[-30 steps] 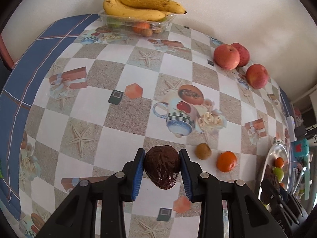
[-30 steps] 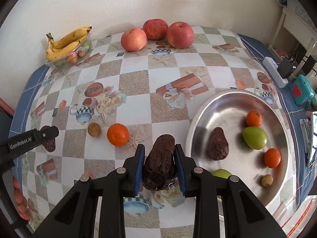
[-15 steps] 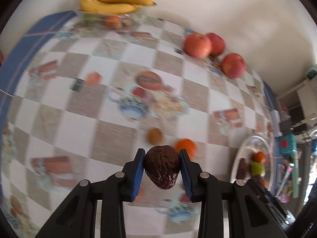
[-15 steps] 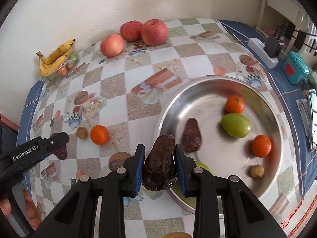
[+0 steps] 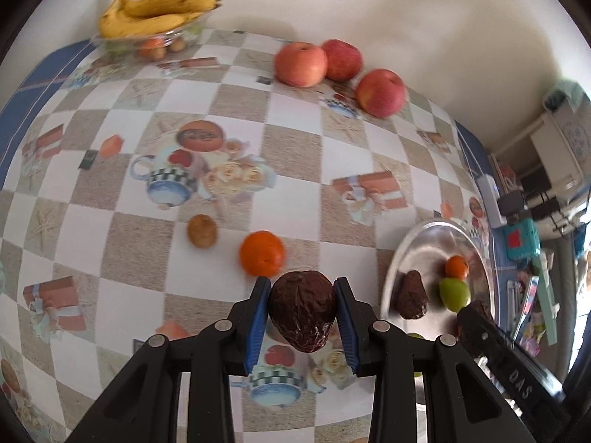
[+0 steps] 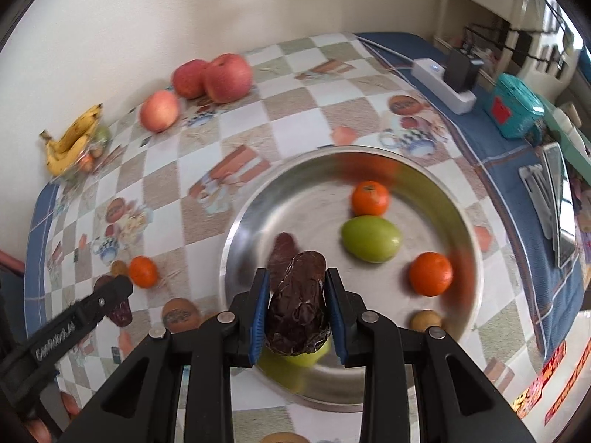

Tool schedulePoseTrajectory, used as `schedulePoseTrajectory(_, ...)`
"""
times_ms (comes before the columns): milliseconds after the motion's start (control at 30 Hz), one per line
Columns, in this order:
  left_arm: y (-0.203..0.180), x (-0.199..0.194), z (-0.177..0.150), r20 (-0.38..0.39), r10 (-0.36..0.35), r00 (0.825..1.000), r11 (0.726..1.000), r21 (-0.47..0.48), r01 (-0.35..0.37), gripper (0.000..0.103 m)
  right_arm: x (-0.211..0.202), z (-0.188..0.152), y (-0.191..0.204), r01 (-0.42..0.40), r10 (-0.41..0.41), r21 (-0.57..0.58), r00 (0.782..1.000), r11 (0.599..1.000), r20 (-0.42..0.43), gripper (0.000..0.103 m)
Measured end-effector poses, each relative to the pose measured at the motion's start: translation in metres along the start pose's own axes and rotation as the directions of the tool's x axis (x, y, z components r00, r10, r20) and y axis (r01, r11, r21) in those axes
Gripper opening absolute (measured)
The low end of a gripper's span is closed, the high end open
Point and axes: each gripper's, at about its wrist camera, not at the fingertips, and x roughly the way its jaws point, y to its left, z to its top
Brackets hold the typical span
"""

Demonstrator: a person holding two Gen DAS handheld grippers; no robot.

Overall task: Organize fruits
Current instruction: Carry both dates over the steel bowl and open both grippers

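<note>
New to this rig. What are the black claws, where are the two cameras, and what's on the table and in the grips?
No robot arm: a person holds a two-finger gripper in each hand, each carrying a fisheye camera looking along its fingers. The left gripper is shut on a dark wrinkled fruit above the tablecloth. The right gripper is shut on a second dark fruit over the metal plate, which holds oranges and green fruits. Loose: an orange, three apples, bananas.
</note>
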Motion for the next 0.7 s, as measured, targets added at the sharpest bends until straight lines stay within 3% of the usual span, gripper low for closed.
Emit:
schedulePoseTrajectory(233, -0.048, 0.013, -0.019, -0.020, -0.026, 0.999, 0.992, 0.126, 0.028, 0.037, 0.001, 0.013, -0.047, 0.058, -0.060, 0.118, 0.998, 0.991, 0.012, 0.032)
schedulePoseTrajectory(400, -0.083, 0.019, -0.035, -0.024, -0.038, 0.999, 0.974, 0.224, 0.043, 0.039, -0.006, 0.017, -0.078, 0.026, -0.036, 0.223, 0.999, 0.974, 0.037, 0.032)
schedulePoseTrajectory(533, -0.097, 0.019, -0.040, -0.032, -0.057, 0.998, 0.963, 0.263, 0.064, 0.061, -0.010, 0.019, -0.097, -0.033, 0.015, 0.282, 0.998, 0.959, 0.065, 0.036)
schedulePoseTrajectory(700, -0.096, 0.016, -0.040, -0.027, -0.049, 0.998, 0.966, 0.254, 0.055, 0.061, -0.018, 0.022, -0.103, -0.064, 0.035, 0.298, 0.994, 0.952, 0.102, 0.036)
